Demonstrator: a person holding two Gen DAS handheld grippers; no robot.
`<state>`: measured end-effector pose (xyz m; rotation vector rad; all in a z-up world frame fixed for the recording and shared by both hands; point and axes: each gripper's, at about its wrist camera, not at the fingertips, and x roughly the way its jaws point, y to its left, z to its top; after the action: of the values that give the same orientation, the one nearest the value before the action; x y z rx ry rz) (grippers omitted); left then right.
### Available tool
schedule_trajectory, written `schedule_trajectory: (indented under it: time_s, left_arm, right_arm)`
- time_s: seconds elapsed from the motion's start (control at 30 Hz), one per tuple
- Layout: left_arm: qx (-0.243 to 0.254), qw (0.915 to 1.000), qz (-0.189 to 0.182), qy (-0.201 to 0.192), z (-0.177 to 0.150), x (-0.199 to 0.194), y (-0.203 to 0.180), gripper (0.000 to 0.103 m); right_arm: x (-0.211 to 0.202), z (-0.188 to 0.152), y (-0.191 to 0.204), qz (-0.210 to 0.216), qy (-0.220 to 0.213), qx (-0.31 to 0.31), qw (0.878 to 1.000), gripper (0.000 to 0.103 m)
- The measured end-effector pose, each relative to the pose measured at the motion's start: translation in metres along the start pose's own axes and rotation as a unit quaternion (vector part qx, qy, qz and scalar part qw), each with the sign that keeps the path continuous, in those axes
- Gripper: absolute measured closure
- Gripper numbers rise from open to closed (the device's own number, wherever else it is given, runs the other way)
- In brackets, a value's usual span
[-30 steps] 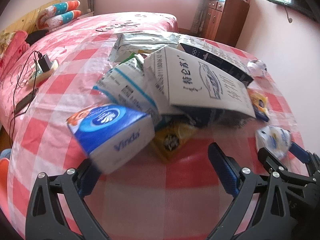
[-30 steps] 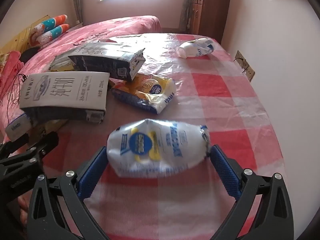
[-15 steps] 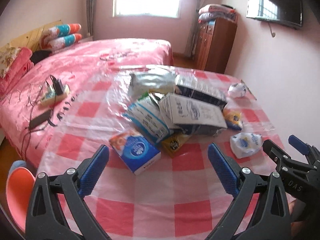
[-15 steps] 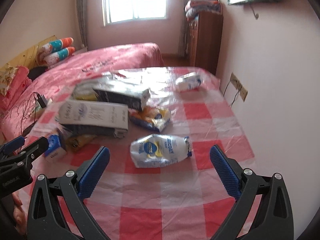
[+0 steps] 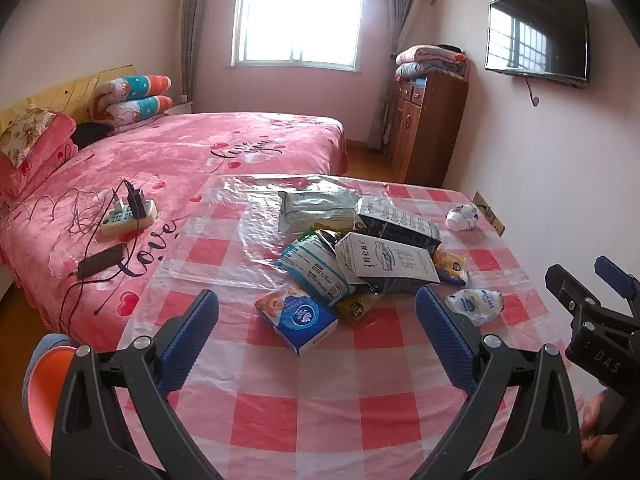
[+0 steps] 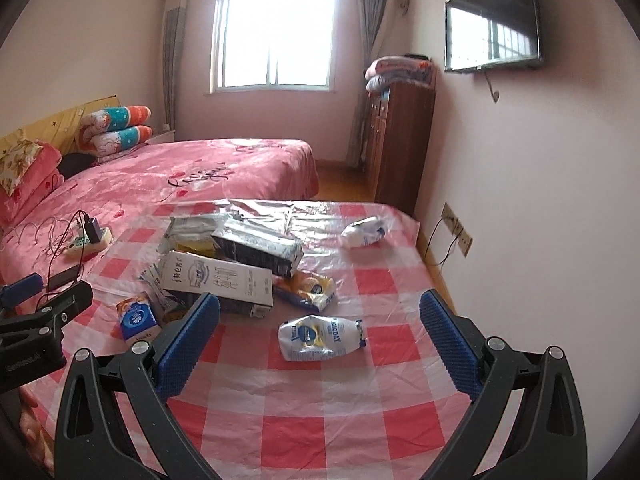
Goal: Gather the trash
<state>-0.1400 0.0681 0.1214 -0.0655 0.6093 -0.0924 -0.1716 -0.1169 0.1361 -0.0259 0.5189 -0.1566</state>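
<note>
A pile of trash lies on the red-checked table (image 5: 304,412): a blue tissue box (image 5: 297,319), a white milk carton (image 5: 386,261), a dark carton (image 5: 396,224), a silver bag (image 5: 316,203), and a yellow packet (image 5: 450,265). A crumpled white wrapper (image 6: 322,337) lies apart in front, and another white wrapper (image 6: 365,231) lies at the far right. My left gripper (image 5: 318,328) is open and empty, held back above the table's near part. My right gripper (image 6: 320,338) is open and empty, well short of the crumpled wrapper.
A pink bed (image 5: 180,152) adjoins the table on the left, with a power strip (image 5: 128,216), cables and a phone (image 5: 100,261). A wooden cabinet (image 5: 428,128) stands at the back. A wall with a socket (image 6: 456,232) runs on the right. An orange bin (image 5: 46,380) sits low left.
Both grippers have pulled back and up from the trash. The tissue box and crumpled wrapper, earlier close between the fingers, now lie on the table farther off.
</note>
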Motion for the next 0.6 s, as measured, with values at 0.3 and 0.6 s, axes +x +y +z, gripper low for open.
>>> schedule_trajectory:
  time_s: [0.3,0.6]
  left_arm:
    - [-0.008,0.9999,-0.001,-0.012,-0.001,-0.014,0.009,0.004]
    - [-0.009,0.9998,-0.002,-0.019,-0.001,-0.022,0.010,0.004]
  right_arm:
    - [-0.013,0.002,0.003,0.001,-0.011,-0.001,1.000,0.004]
    - [-0.019,0.002,0.005,0.000,-0.016,-0.002,1.000,0.004]
